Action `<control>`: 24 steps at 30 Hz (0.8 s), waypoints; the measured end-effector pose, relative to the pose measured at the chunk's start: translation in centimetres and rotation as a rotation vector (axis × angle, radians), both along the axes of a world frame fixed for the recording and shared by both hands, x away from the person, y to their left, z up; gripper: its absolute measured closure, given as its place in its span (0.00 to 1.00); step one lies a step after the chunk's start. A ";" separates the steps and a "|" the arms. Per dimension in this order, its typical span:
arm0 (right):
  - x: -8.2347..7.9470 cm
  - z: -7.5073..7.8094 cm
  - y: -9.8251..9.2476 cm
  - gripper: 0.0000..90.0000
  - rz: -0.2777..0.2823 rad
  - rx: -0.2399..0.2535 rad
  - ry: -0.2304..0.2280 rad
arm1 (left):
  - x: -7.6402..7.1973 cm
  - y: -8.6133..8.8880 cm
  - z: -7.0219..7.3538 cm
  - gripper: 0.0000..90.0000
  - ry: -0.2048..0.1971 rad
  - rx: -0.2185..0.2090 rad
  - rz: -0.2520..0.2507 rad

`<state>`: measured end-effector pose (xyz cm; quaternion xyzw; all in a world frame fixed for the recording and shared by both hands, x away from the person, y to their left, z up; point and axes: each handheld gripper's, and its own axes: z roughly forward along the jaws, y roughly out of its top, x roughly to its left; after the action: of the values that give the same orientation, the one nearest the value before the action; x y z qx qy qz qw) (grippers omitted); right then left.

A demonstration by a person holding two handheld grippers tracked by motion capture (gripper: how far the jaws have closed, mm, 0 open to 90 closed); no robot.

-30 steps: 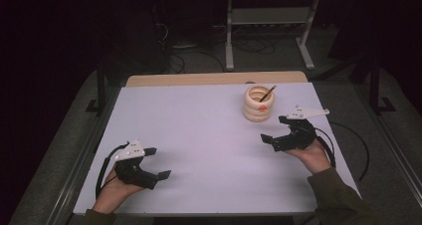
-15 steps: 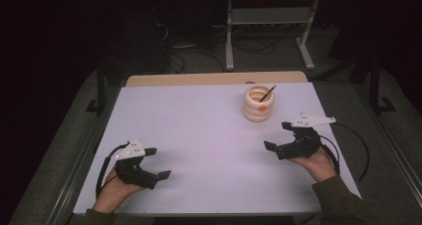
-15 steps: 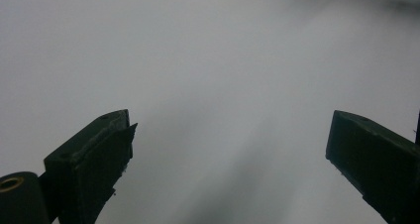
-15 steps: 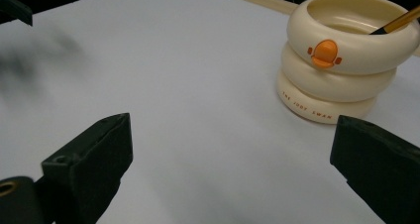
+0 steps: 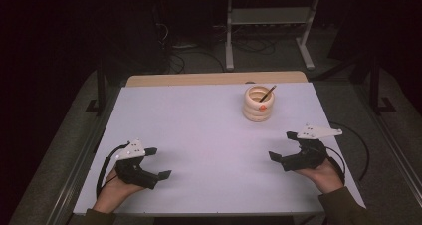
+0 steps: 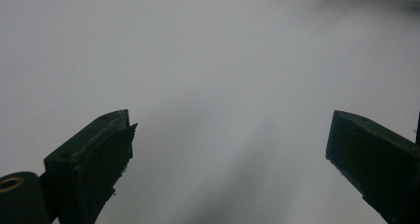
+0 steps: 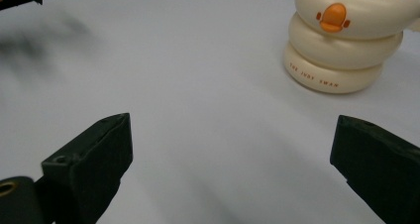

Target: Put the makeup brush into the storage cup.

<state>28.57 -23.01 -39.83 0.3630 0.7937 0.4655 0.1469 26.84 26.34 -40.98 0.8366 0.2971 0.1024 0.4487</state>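
A person's two hand-held grippers rest low over a white table (image 5: 199,125), both with jaws spread wide and nothing between them — the left gripper (image 5: 154,163) at the near left corner, the right gripper (image 5: 283,146) at the near right. The work in hand looks to centre on the cream-coloured holder (image 5: 259,104), a stack of rounded rings with a small orange beak on its top ring, standing upright toward the far right of the table, well apart from both tools. A thin dark-tipped pen (image 5: 267,93) leans inside it, its end poking over the rim. Judged from how things lie, the pen is already in the holder and neither gripper is near it, so either the placing is done or a fresh pick has not yet begun; the frames alone do not settle which. In the right gripper view the holder (image 7: 346,40) sits ahead and to the right of the open jaws, its top cut off by the frame edge and its small printed lettering too fine to read with confidence. The left gripper view is hazy, with bare table surface (image 6: 213,85) between the parted jaws and a dark smudge at the top right that cannot be identified — the room behind the table lies mostly in darkness
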 end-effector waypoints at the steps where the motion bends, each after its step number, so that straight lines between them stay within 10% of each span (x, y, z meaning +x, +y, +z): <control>1: -0.2 -0.1 -0.1 0.03 0.002 -0.007 -0.004 | 0.0 0.0 0.0 0.04 0.000 0.000 0.000; 24: -3.6 -2.3 -1.0 0.03 0.004 -0.057 0.013 | -0.1 -0.2 0.0 0.04 0.000 0.000 -0.008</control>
<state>24.96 -23.96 -42.15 0.3602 0.8084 0.4404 0.1510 26.79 26.17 -40.98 0.8379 0.2936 0.1006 0.4490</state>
